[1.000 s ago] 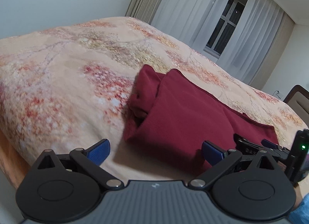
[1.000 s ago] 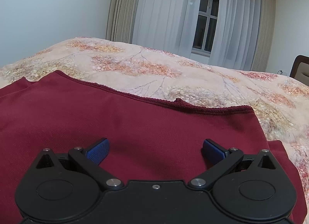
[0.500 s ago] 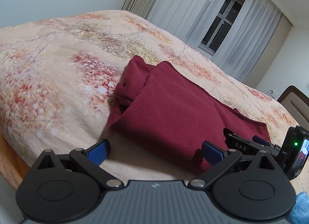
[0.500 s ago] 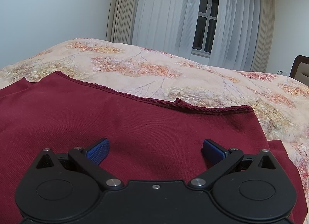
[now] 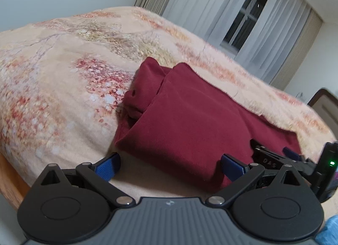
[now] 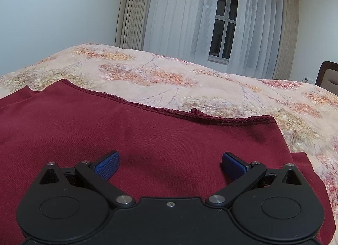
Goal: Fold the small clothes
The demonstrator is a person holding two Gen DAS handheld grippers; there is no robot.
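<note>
- The left gripper (image 5: 170,165) stood wide open, empty, low at the near fold, probably lining up a pinch.
- The right gripper (image 6: 170,163) gaped empty over the cloth.
- The maroon garment (image 5: 190,118) lay partly folded on the floral bedspread (image 5: 63,72).

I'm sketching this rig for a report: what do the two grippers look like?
Both share one design: black linkage arms with silver pivot pins, round black discs and blue textured fingers. The left gripper has a ribbed grey body; the right gripper has a plain black one. From the left view, the right one shows a green light.
</note>
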